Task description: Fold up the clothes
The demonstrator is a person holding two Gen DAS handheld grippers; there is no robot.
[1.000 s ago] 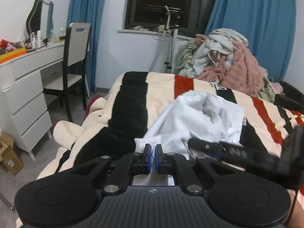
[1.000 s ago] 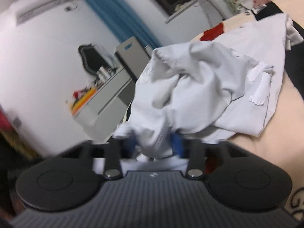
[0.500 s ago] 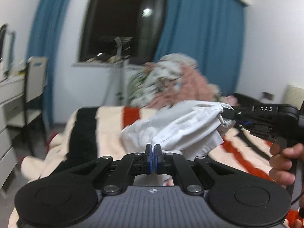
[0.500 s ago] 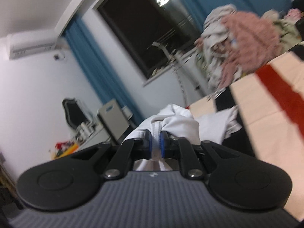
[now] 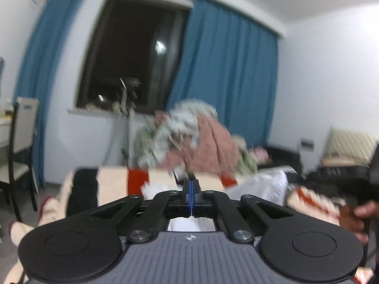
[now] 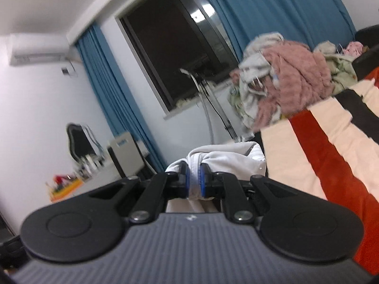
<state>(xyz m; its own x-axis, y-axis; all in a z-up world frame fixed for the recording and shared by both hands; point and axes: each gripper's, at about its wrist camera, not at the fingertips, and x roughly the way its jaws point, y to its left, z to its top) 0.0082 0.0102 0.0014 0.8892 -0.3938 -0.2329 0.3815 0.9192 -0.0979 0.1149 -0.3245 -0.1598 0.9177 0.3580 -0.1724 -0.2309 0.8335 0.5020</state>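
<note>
Two hand-held grippers are raised over a striped blanket in a bedroom, a white garment strung between them. The right gripper pinches a bunched fold of the garment between its blue-padded fingers, the cloth swelling out just beyond the tips and hanging down behind the tool. The left gripper has its blue pads pressed flat together; white cloth shows directly under its fingers and runs off to the right, though motion blur keeps that view from showing whether an edge is caught between the pads — it cannot be told. In the left view the garment stretches across to the dark shape of the other tool at the right edge, where a hand grips the handle. Behind the bed sits a pile of clothes — pink fleece on top of pale greens and creams — at the blanket's far end. Blue curtains flank a dark window. A chair stands at the left, near a white dresser carrying a mirror and small clutter, with an air conditioner mounted high on the wall.
</note>
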